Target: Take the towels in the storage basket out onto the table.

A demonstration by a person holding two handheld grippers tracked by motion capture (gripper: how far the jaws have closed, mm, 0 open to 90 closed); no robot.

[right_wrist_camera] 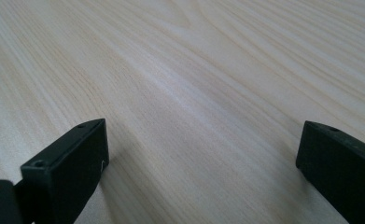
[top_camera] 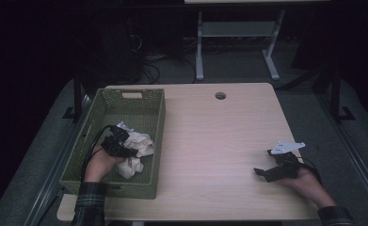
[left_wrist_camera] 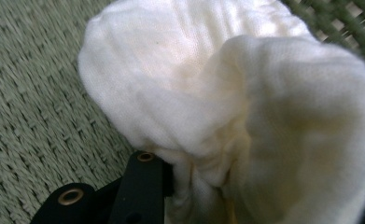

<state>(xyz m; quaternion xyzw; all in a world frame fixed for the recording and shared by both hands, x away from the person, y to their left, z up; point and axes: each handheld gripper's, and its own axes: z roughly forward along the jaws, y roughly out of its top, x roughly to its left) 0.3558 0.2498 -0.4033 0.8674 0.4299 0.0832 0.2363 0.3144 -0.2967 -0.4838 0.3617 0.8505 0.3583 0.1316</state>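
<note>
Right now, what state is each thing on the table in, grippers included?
White cloth: crumpled, in the basket, pinched by the left gripper.
Green woven basket: upright on the table's left side, holding the cloth.
Left gripper: shut on the cloth.
Right gripper: open, nothing between its jaws, low over bare wood.
Table: bare apart from the basket.

Your left gripper [top_camera: 117, 144] sits in the green basket [top_camera: 88, 141], fingers closed on the white cloth [top_camera: 137, 149]; your right gripper [top_camera: 278, 165] rests on the worktop [top_camera: 219, 141], well apart
</note>
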